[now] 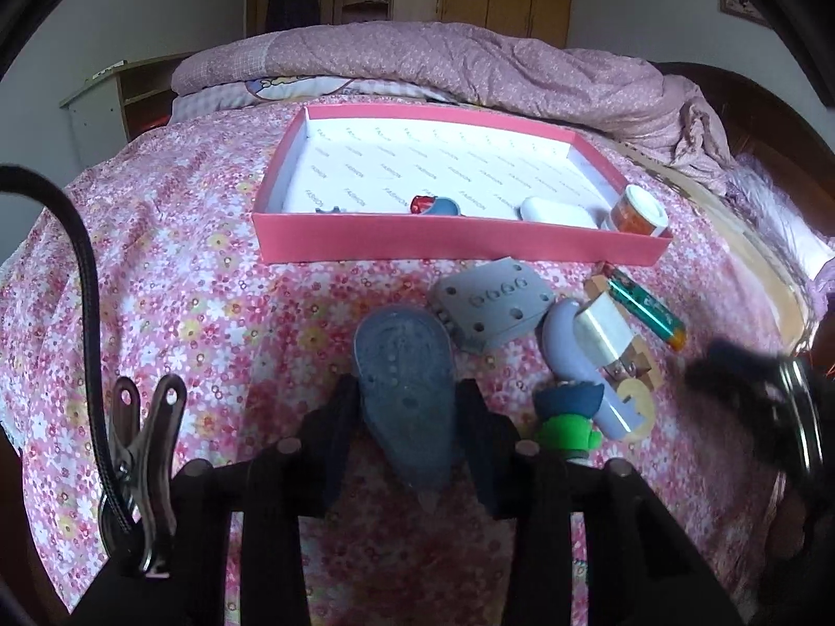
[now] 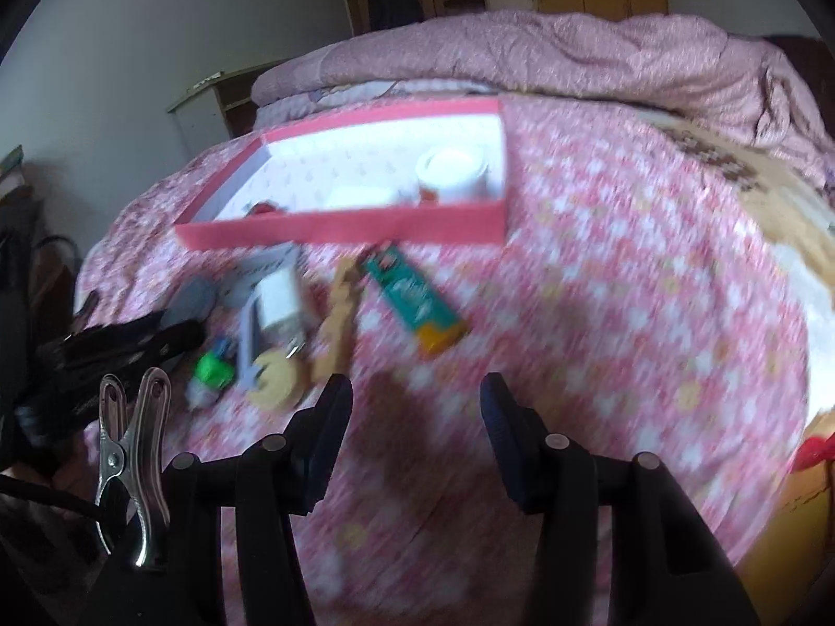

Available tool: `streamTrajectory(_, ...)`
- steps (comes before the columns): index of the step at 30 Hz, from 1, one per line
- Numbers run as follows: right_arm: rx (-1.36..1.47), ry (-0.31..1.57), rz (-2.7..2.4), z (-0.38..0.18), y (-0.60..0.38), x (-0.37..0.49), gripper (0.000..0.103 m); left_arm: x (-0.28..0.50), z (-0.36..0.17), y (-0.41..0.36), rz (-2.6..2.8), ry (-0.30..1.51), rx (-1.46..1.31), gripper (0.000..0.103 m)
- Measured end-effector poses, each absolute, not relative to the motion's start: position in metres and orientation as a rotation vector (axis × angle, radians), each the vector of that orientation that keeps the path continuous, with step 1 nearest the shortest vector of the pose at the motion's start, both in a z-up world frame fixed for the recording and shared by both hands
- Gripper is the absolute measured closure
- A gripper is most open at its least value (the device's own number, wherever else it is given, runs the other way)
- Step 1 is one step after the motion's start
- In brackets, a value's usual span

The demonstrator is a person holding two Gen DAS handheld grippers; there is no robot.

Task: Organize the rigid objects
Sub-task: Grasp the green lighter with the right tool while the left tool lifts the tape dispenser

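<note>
My left gripper (image 1: 404,407) is shut on a grey teardrop-shaped tool (image 1: 404,386) and holds it over the floral bedspread, in front of the pink box (image 1: 459,242). The box holds a white case (image 1: 556,211), a white-lidded jar (image 1: 639,211) and a small red-and-blue item (image 1: 433,205). Beside my left gripper lie a grey plate (image 1: 493,308), a lilac piece (image 1: 569,344), a white plug (image 1: 608,331), a green toy (image 1: 566,428) and a green lighter (image 1: 647,308). My right gripper (image 2: 415,412) is open and empty over bare bedspread; the lighter (image 2: 415,302) lies ahead of it.
A rumpled pink quilt (image 1: 469,62) lies beyond the box. A wooden headboard (image 1: 772,125) runs along the right. The right wrist view is motion-blurred; my left gripper (image 2: 120,344) shows dark at its left. A wooden cutout (image 2: 334,334) lies near the plug.
</note>
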State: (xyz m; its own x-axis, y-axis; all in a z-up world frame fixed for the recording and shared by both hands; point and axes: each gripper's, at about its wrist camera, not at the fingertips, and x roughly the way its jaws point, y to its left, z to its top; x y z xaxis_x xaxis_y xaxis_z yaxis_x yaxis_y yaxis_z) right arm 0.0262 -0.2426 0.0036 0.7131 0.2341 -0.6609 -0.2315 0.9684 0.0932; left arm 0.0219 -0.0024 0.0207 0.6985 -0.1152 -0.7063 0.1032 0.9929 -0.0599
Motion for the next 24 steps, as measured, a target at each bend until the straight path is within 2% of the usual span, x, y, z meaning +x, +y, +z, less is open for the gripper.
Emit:
streamTrajectory(13, -0.012, 0.763, 0.272, 0.001, -0.227, 0.068, 0.052, 0.028, 0.023, -0.002, -0.101, 0.795, 0.016, 0.062)
streamTrajectory(14, -0.02, 0.764, 0.271, 0.001, -0.223, 0.067, 0.054, 0.028, 0.023, -0.002, -0.104, 0.794, 0.021, 0.062)
streamTrajectory(16, -0.05, 0.765, 0.241, 0.001, -0.216, 0.063, 0.07, 0.029, 0.023, -0.001, -0.11, 0.79, 0.023, 0.062)
streamTrajectory(19, -0.031, 0.783, 0.227, 0.002, -0.214, 0.054, 0.078, 0.028, 0.024, 0.005, -0.125, 0.794, -0.012, 0.062)
streamTrajectory(24, 0.073, 0.797, 0.213, 0.0, -0.225, 0.022, 0.079, 0.028, 0.028, 0.02, -0.151, 0.818, -0.091, 0.062)
